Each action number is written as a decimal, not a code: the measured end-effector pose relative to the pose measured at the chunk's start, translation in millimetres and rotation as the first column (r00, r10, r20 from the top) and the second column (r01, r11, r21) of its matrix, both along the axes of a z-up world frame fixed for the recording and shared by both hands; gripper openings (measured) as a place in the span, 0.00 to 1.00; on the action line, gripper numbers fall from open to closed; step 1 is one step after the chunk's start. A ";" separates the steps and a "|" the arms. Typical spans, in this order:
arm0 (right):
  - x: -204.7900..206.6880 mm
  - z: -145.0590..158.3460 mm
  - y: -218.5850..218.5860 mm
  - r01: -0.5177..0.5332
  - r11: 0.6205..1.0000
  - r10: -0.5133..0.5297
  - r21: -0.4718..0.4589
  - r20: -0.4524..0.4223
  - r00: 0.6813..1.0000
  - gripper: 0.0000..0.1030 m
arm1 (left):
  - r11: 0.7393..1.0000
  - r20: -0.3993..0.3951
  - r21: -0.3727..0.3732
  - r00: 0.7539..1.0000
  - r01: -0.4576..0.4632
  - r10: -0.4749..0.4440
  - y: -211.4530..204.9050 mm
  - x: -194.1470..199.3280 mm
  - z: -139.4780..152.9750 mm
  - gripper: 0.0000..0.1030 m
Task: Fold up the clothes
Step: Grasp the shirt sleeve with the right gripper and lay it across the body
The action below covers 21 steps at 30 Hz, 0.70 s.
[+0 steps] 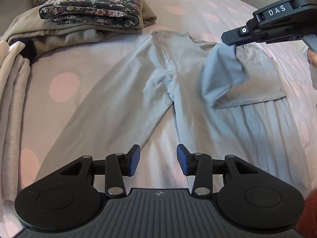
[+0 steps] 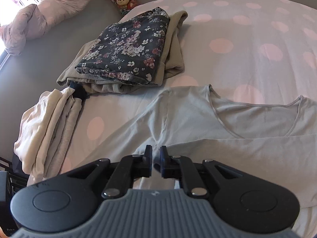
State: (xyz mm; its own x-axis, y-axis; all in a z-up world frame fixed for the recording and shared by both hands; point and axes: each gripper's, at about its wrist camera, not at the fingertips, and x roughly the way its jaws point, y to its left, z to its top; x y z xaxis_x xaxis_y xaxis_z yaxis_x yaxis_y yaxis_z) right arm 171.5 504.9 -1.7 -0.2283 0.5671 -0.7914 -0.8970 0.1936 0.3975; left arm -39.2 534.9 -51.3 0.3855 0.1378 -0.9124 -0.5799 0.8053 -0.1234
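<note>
A light grey long-sleeved shirt (image 1: 138, 99) lies flat on the pink-dotted bed sheet (image 1: 63, 87), neckline away from me. My left gripper (image 1: 158, 150) hovers open over the gap between the shirt's left sleeve and its body, with nothing between its blue pads. At the upper right, my right gripper (image 1: 227, 39) is over the shirt's chest, and the other sleeve (image 1: 221, 73) drapes up to its tip across the body. In the right wrist view, the right gripper (image 2: 156, 150) has its jaws a narrow gap apart, a bit of cloth showing between them above the shirt (image 2: 237, 148).
A folded floral garment (image 2: 126, 47) lies on a beige fleece (image 2: 174, 59) behind the shirt. A cream garment (image 2: 49, 123) hangs at the bed's left edge. Plush toys (image 2: 122, 0) and a bunched duvet (image 2: 49, 6) lie beyond. A hand (image 1: 313, 59) shows at the right edge.
</note>
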 end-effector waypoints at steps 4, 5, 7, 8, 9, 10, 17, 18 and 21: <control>13.5 -2.2 -9.7 0.007 1.000 -0.007 0.016 -0.004 1.000 0.28 | 1.000 0.036 -0.006 0.999 0.002 -0.002 0.5 8.2 -2.1 0.42; 18.8 -3.4 -13.9 0.012 1.000 -0.012 0.018 -0.002 1.000 0.28 | 1.000 0.046 -0.008 0.999 0.002 -0.002 0.2 10.5 -2.1 0.42; 32.9 -7.3 -26.0 0.036 0.999 -0.036 0.017 -0.006 0.999 0.28 | 1.000 0.060 -0.009 0.998 0.004 -0.003 -0.9 16.2 -2.0 0.43; 40.1 -9.3 -32.3 0.049 0.999 -0.049 0.017 -0.009 0.999 0.28 | 1.000 0.062 -0.006 0.998 0.006 -0.006 -2.0 20.2 -1.8 0.43; 47.9 -12.1 -39.8 0.062 0.998 -0.062 0.014 -0.006 0.998 0.28 | 1.000 0.064 -0.004 0.998 0.009 -0.009 -3.2 24.1 -1.6 0.43; 55.8 -15.2 -47.7 0.076 0.997 -0.076 0.010 -0.001 0.997 0.28 | 1.000 0.065 -0.001 0.998 0.014 -0.014 -4.6 28.7 -1.4 0.43; 100.6 -52.5 -101.8 0.163 0.986 -0.161 -0.046 0.050 0.986 0.28 | 0.998 0.067 0.010 0.996 0.061 -0.062 -18.1 75.3 -1.4 0.42; 105.5 -57.7 -109.0 0.173 0.984 -0.170 -0.051 0.060 0.984 0.28 | 0.997 0.066 0.015 0.995 0.071 -0.072 -21.1 83.5 -2.0 0.42; 119.4 -69.5 -132.4 0.209 0.977 -0.204 -0.043 0.093 0.975 0.31 | 0.994 0.064 0.030 0.993 0.101 -0.103 -31.3 111.3 -8.0 0.42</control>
State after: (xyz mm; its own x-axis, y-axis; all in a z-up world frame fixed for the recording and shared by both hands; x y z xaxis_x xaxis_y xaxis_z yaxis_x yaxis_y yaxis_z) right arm 290.9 372.6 -71.2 -0.0392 0.5523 -0.8327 -0.8662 0.3967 0.3038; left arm 72.1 503.6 -59.3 0.4571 0.1183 -0.8815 -0.4858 0.8634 -0.1360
